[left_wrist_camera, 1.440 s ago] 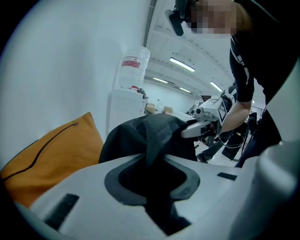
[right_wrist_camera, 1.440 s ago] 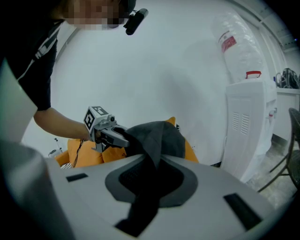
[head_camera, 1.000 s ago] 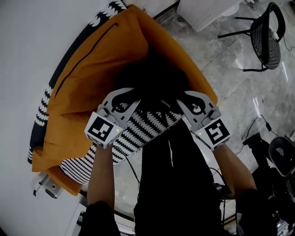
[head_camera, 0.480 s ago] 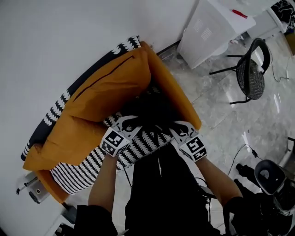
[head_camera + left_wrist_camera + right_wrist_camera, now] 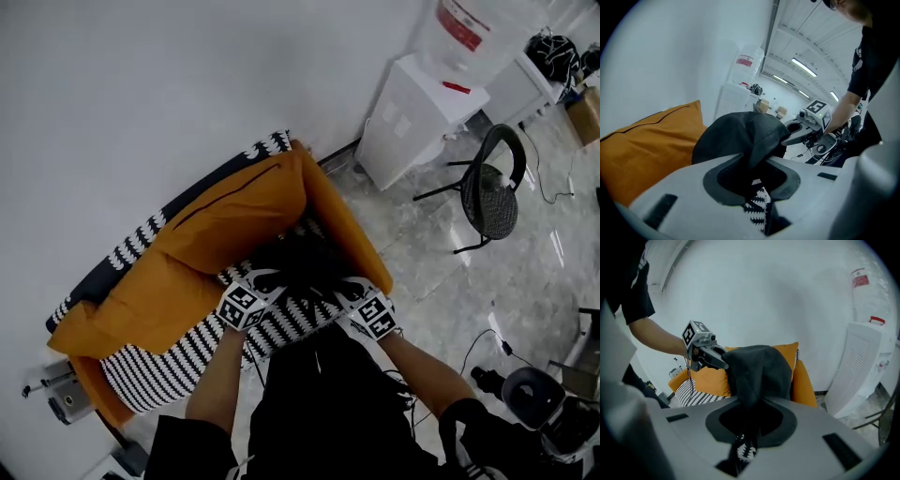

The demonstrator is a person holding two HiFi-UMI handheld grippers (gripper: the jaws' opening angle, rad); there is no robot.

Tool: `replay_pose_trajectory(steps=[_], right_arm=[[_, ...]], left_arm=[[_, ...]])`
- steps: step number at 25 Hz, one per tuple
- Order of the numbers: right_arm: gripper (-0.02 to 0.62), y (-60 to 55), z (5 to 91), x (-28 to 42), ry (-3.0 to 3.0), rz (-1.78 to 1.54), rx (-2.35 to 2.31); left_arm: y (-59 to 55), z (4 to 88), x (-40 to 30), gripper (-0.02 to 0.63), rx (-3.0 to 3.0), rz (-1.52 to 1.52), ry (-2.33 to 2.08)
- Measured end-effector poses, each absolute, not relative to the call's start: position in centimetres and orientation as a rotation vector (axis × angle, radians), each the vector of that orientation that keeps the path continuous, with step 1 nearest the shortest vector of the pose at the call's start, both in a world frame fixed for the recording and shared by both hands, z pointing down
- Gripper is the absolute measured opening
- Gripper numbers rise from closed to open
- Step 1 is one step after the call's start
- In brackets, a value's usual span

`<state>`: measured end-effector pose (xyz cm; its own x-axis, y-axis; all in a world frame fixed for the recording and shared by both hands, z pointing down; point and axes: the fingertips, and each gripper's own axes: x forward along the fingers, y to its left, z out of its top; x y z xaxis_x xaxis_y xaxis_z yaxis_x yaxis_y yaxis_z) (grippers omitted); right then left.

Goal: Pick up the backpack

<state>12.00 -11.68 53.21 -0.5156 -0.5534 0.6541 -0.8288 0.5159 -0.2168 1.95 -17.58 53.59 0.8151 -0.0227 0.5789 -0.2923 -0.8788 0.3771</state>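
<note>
The black backpack [image 5: 302, 261] hangs between my two grippers above the orange sofa [image 5: 206, 244]. My left gripper [image 5: 265, 281] is shut on a fold of its fabric at the left side. My right gripper [image 5: 345, 289] is shut on the fabric at the right side. In the left gripper view the backpack [image 5: 740, 136] bulges up out of the jaws [image 5: 757, 161], and the right gripper [image 5: 806, 129] grips its far side. In the right gripper view the backpack [image 5: 759, 371] rises from the jaws [image 5: 747, 420], with the left gripper [image 5: 710, 357] clamped on its far edge.
A black-and-white patterned cushion [image 5: 178, 361] covers the sofa seat under the backpack. A white cabinet with a water bottle [image 5: 408, 117] stands by the wall at the right. A black chair [image 5: 489, 192] and cables [image 5: 487, 352] are on the marble floor.
The head view has pulled up and back, so the sofa looks smaller and more of the room shows. Both grippers keep their hold on the backpack and have come closer together.
</note>
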Motion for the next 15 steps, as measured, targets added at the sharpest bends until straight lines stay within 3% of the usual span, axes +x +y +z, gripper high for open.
replay_pose_trajectory(steps=[15], right_arm=[[0.051,-11.3,51.1,11.7,-2.234,0.724,1.077]], left_arm=[[-16.0,51.6,0.9,0.087,2.483,0.818,-0.225]])
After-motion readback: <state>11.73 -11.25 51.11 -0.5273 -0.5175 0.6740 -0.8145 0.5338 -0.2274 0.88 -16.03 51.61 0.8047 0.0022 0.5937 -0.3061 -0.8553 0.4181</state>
